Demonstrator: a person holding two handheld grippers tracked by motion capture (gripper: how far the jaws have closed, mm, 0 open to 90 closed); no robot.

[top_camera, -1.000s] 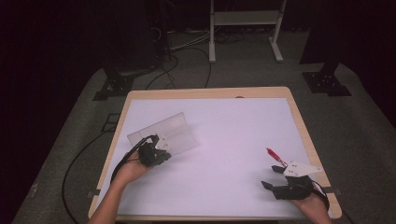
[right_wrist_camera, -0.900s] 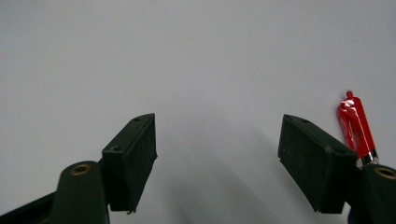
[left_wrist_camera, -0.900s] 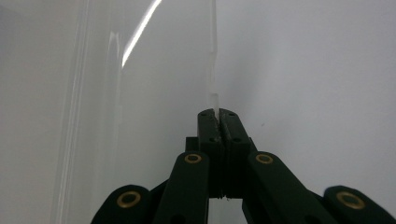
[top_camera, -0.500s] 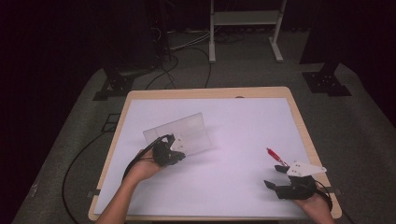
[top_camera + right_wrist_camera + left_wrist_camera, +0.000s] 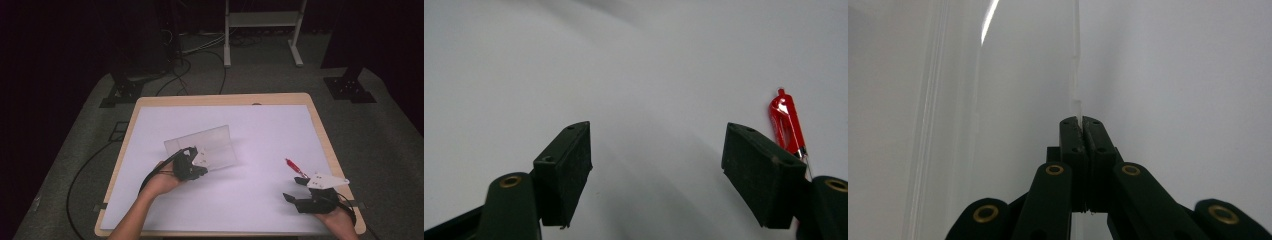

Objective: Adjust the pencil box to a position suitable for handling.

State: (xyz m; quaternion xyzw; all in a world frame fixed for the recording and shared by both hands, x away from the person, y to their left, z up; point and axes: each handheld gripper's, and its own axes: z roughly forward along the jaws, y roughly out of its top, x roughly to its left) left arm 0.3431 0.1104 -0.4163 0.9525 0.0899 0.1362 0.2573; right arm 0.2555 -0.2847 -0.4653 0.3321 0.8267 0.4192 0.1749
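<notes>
Edgewise, clear box (image 5: 1076, 75) between left gripper (image 5: 1081, 122) pads

Table (image 5: 150, 107) at frame centre. Clear case (image 5: 202, 146) on table, left of centre. Left gripper (image 5: 196, 169) at case's lower left edge. Pen (image 5: 296, 167) on table, lower right. Right gripper (image 5: 296, 189) just below pen, near table's lower right corner.

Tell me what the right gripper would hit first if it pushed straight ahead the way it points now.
Probably nothing: the open right gripper faces bare white table. The red pen lies just outside one jaw, so it might get brushed; depth is hard to judge.
</notes>
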